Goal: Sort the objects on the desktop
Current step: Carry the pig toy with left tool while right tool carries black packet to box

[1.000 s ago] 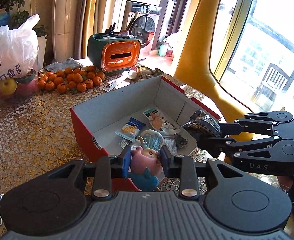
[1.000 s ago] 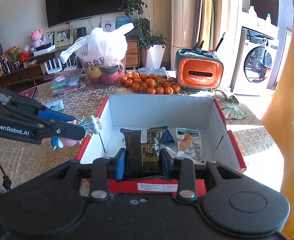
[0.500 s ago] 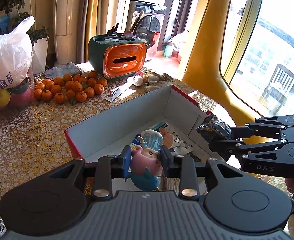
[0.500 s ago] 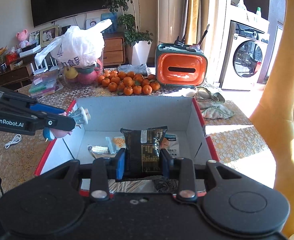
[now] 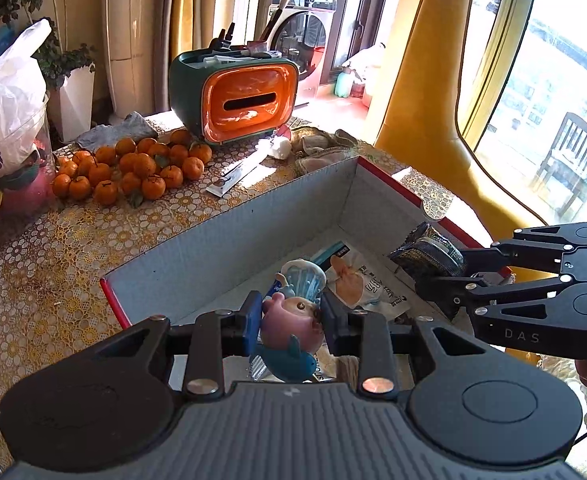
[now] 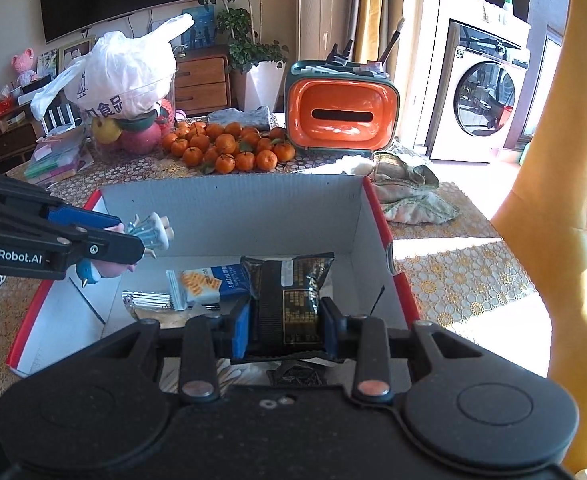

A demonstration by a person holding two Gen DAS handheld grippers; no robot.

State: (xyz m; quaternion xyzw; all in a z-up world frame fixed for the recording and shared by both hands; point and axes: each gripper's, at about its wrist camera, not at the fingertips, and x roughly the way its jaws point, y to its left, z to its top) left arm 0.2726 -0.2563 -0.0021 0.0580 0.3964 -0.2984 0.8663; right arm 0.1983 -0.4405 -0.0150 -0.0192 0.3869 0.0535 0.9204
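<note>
box [image 6: 229, 216] top open, snack packs [image 6: 209, 280] litter floor.

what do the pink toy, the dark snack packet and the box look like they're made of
Pink toy: looks like moulded plastic or vinyl, smooth with a soft sheen and painted details. Dark snack packet: thin glossy film, probably foil-lined plastic; it creases and glints and has crimped ends. Box: cardboard, matte grey inside with faint ribbing, red outside.
</note>
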